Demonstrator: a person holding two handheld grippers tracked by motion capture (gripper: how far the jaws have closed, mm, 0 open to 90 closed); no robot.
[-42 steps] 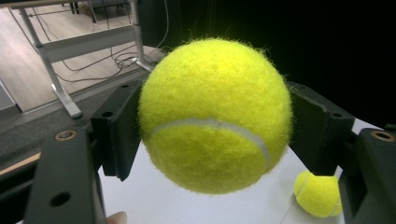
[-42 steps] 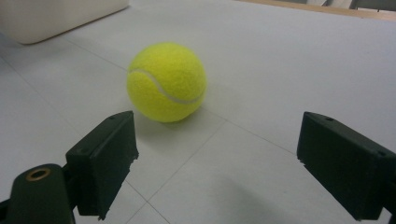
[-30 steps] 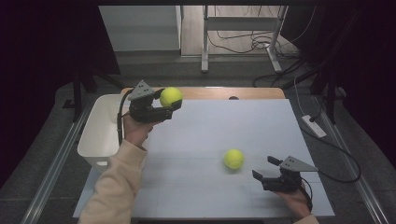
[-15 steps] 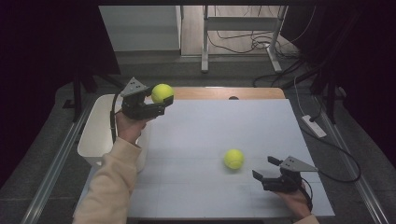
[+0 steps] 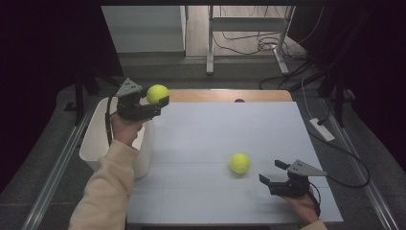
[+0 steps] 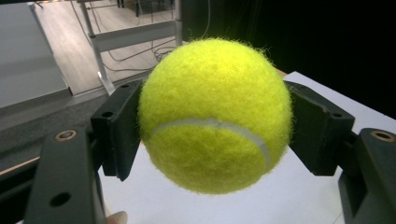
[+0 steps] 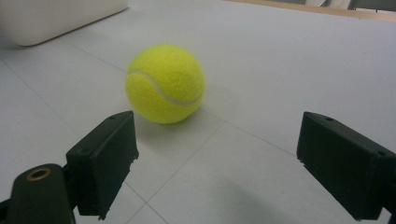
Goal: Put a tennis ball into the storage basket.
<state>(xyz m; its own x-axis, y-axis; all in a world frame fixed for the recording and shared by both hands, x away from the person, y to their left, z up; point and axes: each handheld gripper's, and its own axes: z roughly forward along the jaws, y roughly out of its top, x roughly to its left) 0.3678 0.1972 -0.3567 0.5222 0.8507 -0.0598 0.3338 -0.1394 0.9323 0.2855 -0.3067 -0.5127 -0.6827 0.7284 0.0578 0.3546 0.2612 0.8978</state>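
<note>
- While my left gripper (image 5: 143,103) has its jaws clamped on either side of one tennis ball (image 5: 157,93), I hold it in the air at the far left of the table (image 5: 230,129), beside the white bin (image 5: 93,143).
- The grip is on the ball's fuzzy round sides, so in my judgement a loosened squeeze or a jolt could let it slip out and bounce off the table edge instead of landing in the bin.
- My own left forearm lies over the bin's near right rim, which may crowd a drop there.
- My right gripper (image 5: 282,179) rests low at the near right with its jaws wide apart and nothing between them.
- The second tennis ball (image 5: 239,163) sits on the table just to the left and a little beyond them, off to one side in the right gripper view (image 7: 165,83).
- Closing from here would likely nudge it and send it rolling.
- Beyond the far edge are a metal frame (image 5: 249,28) and loose cables (image 5: 244,43) on the floor.
</note>
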